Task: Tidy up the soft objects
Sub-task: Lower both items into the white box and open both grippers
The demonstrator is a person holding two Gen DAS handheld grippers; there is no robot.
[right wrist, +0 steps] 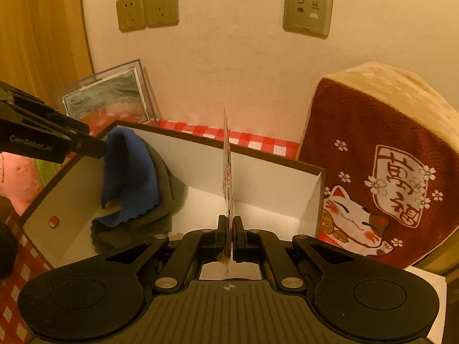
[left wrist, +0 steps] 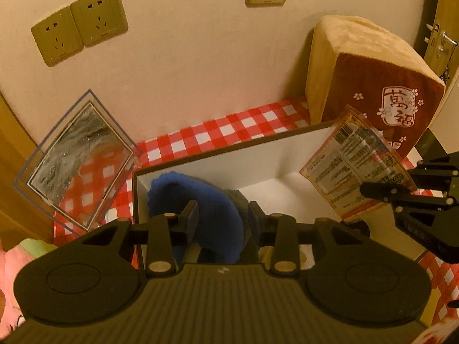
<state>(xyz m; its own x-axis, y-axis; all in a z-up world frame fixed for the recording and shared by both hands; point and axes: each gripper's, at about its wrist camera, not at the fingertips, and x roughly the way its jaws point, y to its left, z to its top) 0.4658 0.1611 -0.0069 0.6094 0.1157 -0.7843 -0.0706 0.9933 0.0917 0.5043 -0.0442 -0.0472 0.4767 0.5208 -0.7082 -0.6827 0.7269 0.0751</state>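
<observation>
An open box with white inside (left wrist: 258, 154) (right wrist: 272, 177) stands on the checked cloth. My left gripper (left wrist: 222, 219) is over its left end, jaws apart, with a blue fleece cloth (left wrist: 198, 200) (right wrist: 129, 172) draped between and past the fingers; whether it is gripped is unclear. A dark grey cloth (right wrist: 166, 189) lies under the blue one in the box. My right gripper (right wrist: 229, 229) is shut on a flat printed packet (right wrist: 228, 172) (left wrist: 355, 169), held upright over the box's right part.
A brown and cream lucky-cat cushion (left wrist: 370, 86) (right wrist: 381, 166) leans on the wall right of the box. A clear picture frame (left wrist: 77, 160) (right wrist: 109, 97) leans at the left. A pink plush (right wrist: 17, 177) lies at far left. Wall sockets (left wrist: 80, 25) are above.
</observation>
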